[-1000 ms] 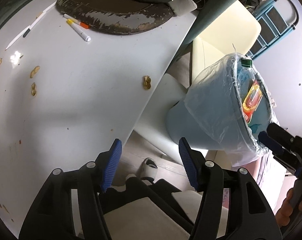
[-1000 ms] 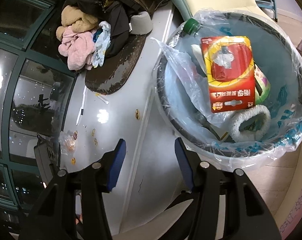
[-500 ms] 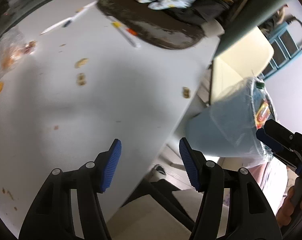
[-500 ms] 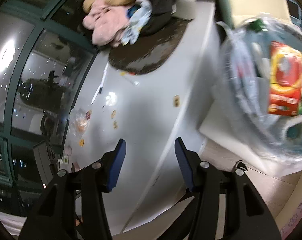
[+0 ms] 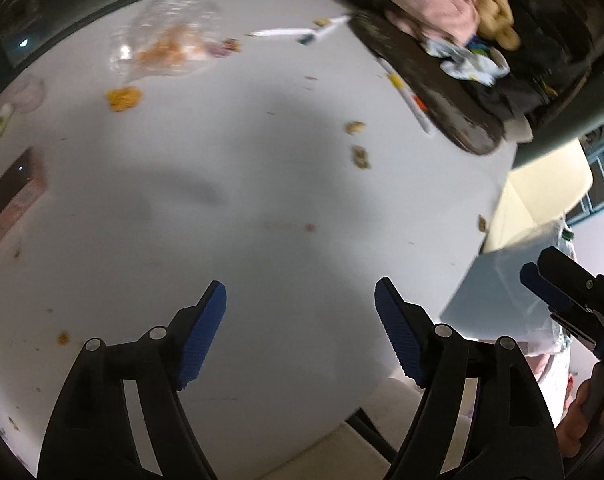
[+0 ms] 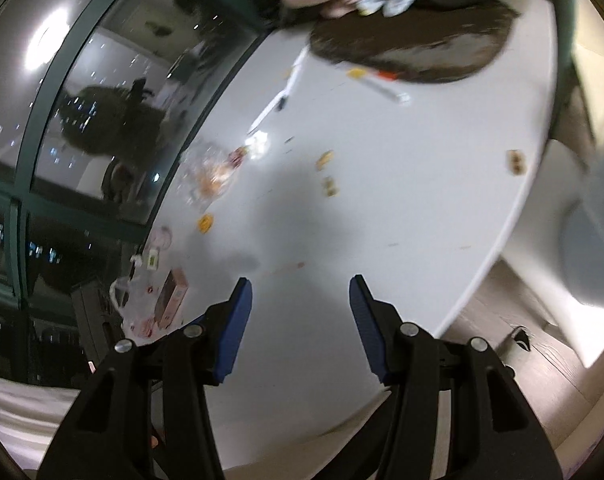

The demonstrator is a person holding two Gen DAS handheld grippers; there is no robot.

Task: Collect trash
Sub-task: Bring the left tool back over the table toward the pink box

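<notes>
clear crumpled bag [image 5: 166, 44] lies lengthwise along table's [image 5: 286, 184] far edge.

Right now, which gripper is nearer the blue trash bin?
Right. The right gripper hangs just beside the trash bin; the left gripper, its empty jaws just opened wider, is out over the white table, farther off.

I note a white table [image 5: 286, 184], orange scraps [image 5: 123, 98], a pink box [image 5: 12, 204], pink and tan cloths [image 5: 442, 0], and ribbed blue pads [image 5: 204, 336].
</notes>
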